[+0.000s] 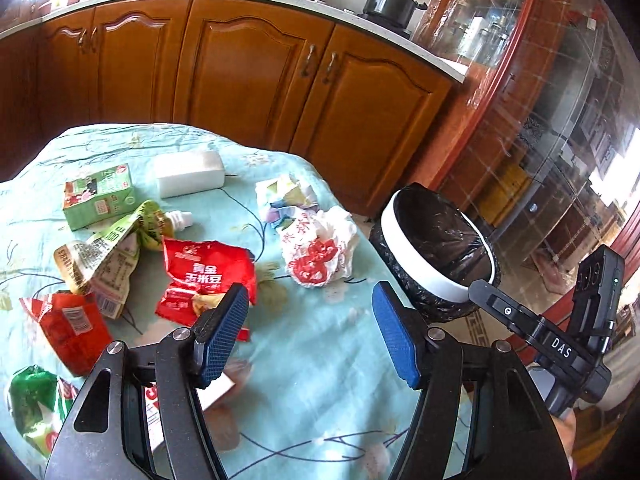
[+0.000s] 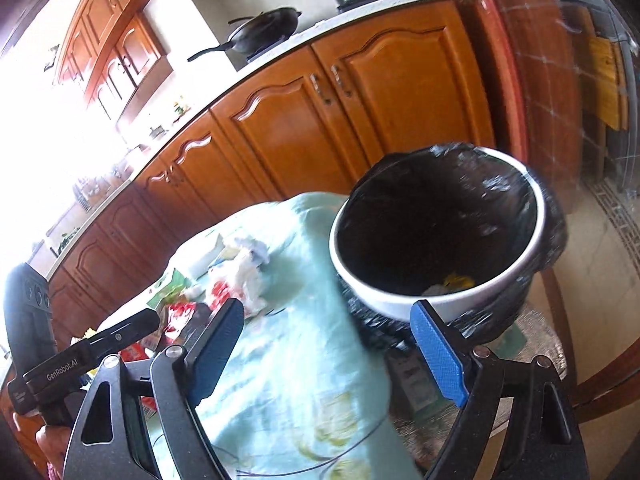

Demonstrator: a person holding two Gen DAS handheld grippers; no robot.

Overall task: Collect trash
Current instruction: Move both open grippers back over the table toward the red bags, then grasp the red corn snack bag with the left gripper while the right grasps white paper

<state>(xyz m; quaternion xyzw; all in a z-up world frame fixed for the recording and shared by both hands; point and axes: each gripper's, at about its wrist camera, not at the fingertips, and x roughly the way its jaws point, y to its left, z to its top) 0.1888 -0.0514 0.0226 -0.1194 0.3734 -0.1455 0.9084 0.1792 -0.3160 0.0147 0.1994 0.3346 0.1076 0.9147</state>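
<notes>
The left tool [image 1: 310,330] is wide and empty above the tabletop [image 1: 312,400]; the right tool [image 2: 328,350] is wide and empty, near the bin [image 2: 400,308]. Wrappers lie left of the bin, the crumpled bag [image 1: 320,250] nearest. A clean pickup likely means straddling one wrapper and closing low.

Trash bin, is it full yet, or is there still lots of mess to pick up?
Not full. The trash bin holds only a few scraps at the bottom. Nothing is in hand: the left gripper and right gripper are both open and empty. Left on the table: red snack bag, crumpled plastic bag, green carton and other wrappers.
</notes>
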